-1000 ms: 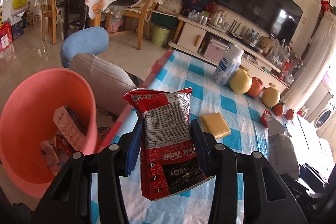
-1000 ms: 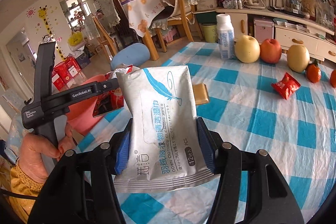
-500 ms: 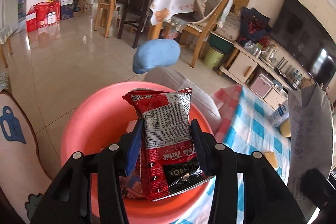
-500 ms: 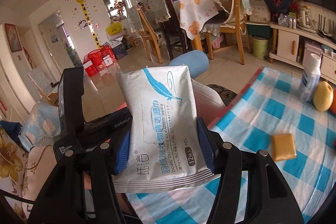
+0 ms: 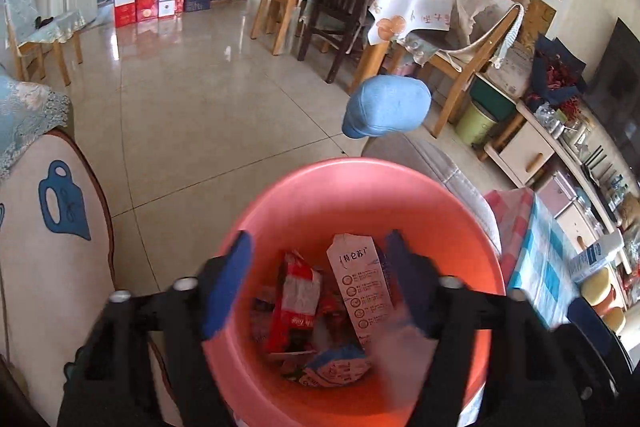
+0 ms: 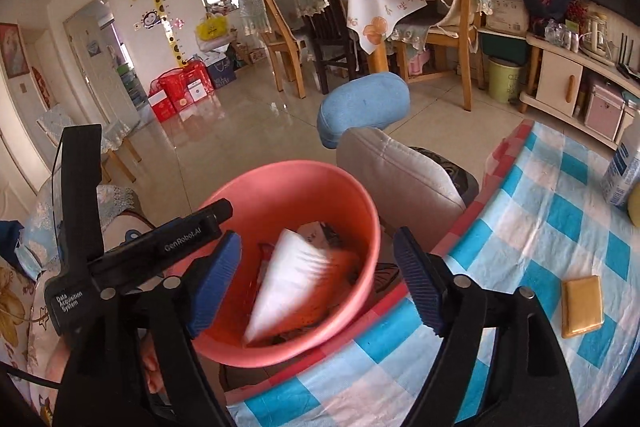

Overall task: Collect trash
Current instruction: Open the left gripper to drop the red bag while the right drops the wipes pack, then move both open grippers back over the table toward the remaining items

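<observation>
Both dropped: my left hand-held gripper (image 5: 318, 279) and right hand-held gripper (image 6: 318, 283) now spread empty; red snack packet (image 5: 294, 303) and white wipes pack (image 6: 288, 283) falling into the round pink plastic bin (image 6: 360, 203).

Pink plastic bin (image 5: 360, 195), round and open-topped, standing on the tiled floor beside the edge of the checked table; seen from above in the left wrist view and obliquely (image 6: 320, 183) in the right wrist view. Contents: 1 red snack packet (image 5: 294, 301) lying on end against the other rubbish; 1 white carton (image 5: 360, 287) with printed circles, leaning upright near the middle; 1 crumpled blue-and-white wrapper (image 5: 338, 369) at the bottom. A white wipes pack (image 6: 290, 281), motion-blurred and tilted, lies within the bin's mouth, its narrow end uppermost; whether it touches the rubbish cannot be told.
</observation>
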Action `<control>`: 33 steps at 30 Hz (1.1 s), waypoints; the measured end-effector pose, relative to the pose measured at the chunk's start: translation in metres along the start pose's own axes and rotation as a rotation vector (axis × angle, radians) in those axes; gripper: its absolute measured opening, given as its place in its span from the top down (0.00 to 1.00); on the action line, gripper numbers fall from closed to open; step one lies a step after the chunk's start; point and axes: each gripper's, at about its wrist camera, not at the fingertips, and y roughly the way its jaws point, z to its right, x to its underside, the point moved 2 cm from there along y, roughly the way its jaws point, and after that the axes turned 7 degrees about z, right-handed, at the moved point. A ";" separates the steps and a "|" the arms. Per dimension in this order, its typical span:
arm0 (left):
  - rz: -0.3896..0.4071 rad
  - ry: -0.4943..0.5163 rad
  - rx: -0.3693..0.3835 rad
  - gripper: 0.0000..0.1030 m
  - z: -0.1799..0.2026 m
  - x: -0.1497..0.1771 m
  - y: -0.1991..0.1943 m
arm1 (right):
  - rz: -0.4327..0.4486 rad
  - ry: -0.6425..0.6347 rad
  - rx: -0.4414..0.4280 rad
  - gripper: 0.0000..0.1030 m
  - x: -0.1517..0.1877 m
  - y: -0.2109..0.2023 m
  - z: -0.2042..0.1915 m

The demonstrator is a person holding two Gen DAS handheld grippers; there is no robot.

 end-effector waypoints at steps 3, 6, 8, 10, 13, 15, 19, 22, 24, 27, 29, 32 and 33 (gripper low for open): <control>0.003 0.034 0.018 0.24 0.010 0.002 -0.002 | 0.008 0.004 0.061 0.19 0.009 -0.018 0.014; 0.015 0.098 0.018 0.19 0.025 0.005 -0.007 | 0.012 0.000 0.115 0.19 0.017 -0.035 0.027; 0.026 0.137 0.023 0.17 0.037 0.008 -0.012 | 0.011 -0.015 0.157 0.19 0.023 -0.046 0.035; 0.038 0.177 0.030 0.14 0.051 0.011 -0.018 | 0.011 -0.042 0.200 0.18 0.030 -0.057 0.041; 0.049 0.222 0.043 0.14 0.067 0.015 -0.024 | 0.013 -0.091 0.246 0.18 0.039 -0.071 0.047; 0.055 0.251 0.054 0.14 0.077 0.019 -0.028 | 0.013 -0.112 0.269 0.18 0.045 -0.081 0.052; 0.061 0.314 0.071 0.12 0.097 0.028 -0.035 | 0.020 -0.131 0.311 0.18 0.056 -0.098 0.060; 0.061 0.356 0.089 0.11 0.111 0.036 -0.039 | 0.023 -0.144 0.337 0.18 0.063 -0.110 0.065; 0.065 0.384 0.098 0.11 0.120 0.041 -0.042 | 0.024 -0.154 0.355 0.18 0.067 -0.117 0.069; 0.074 0.430 0.104 0.11 0.133 0.049 -0.048 | 0.030 -0.164 0.379 0.17 0.073 -0.129 0.076; 0.080 0.457 0.108 0.11 0.141 0.054 -0.052 | 0.035 -0.166 0.392 0.17 0.075 -0.135 0.082; 0.086 0.489 0.113 0.11 0.152 0.061 -0.055 | 0.040 -0.169 0.409 0.17 0.080 -0.145 0.089; 0.088 0.500 0.114 0.11 0.155 0.064 -0.057 | 0.042 -0.170 0.416 0.17 0.082 -0.149 0.092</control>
